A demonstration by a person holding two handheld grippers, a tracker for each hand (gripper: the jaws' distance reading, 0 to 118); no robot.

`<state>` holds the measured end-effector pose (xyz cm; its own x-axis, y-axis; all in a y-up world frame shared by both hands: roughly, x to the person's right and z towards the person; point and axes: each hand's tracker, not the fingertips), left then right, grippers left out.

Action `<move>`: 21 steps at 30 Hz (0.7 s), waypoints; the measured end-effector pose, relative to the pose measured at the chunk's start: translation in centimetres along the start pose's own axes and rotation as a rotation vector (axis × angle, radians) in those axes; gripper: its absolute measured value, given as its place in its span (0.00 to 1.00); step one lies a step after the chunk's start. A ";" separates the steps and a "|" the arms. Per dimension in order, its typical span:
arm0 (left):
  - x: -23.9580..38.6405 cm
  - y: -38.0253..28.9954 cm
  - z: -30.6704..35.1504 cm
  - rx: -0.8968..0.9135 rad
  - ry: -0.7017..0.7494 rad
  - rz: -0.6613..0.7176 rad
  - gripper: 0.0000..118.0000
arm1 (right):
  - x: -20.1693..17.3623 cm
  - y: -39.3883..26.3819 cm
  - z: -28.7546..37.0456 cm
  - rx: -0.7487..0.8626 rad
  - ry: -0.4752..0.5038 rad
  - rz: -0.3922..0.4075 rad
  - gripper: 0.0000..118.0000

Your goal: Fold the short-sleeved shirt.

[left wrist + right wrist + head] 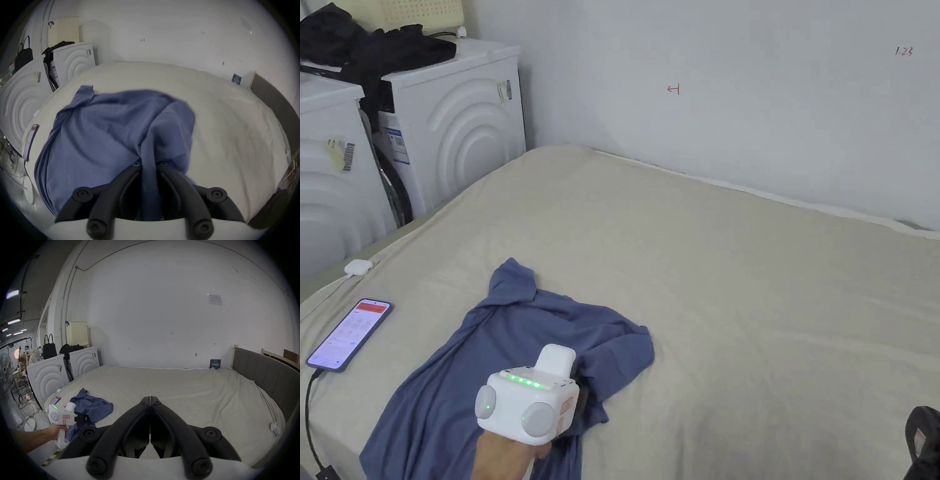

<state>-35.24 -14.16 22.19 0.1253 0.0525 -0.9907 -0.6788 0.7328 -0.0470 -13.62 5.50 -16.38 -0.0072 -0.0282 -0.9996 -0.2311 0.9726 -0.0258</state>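
A blue short-sleeved shirt (506, 350) lies crumpled at the near left of the beige bed (737, 281). My left gripper (149, 164) is shut on a bunched fold of the shirt (113, 129), lifting that part off the sheet. In the head view a hand holds the white left gripper (581, 390) over the shirt's right side. The right gripper (150, 398) is shut with its jaws touching and nothing between them, held above the bed's near edge, well right of the shirt (92, 405). Its dark edge (922, 440) shows at the lower right of the head view.
A phone (350, 332) with a lit screen lies on the bed left of the shirt, its cable trailing off the edge. A small white charger (358, 267) sits behind it. Two white washing machines (450, 119) stand at the left. A grey headboard (267, 374) bounds the right.
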 end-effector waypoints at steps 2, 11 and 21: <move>0.8 1.5 1.7 0.083 0.008 -0.014 0.08 | 0.1 0.1 0.1 0.005 -0.005 0.001 0.00; 8.3 10.8 8.9 0.396 -0.189 -0.083 0.08 | 0.8 2.2 1.9 0.081 -0.050 -0.035 0.00; 27.0 14.4 11.4 0.451 -0.531 -0.299 0.08 | 5.7 5.1 6.7 0.208 -0.187 -0.039 0.00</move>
<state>-33.37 5.56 -3.81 0.6667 0.0440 -0.7440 -0.2136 0.9676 -0.1342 -8.30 11.82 -22.26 0.1821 -0.0423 -0.9824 -0.0230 0.9986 -0.0473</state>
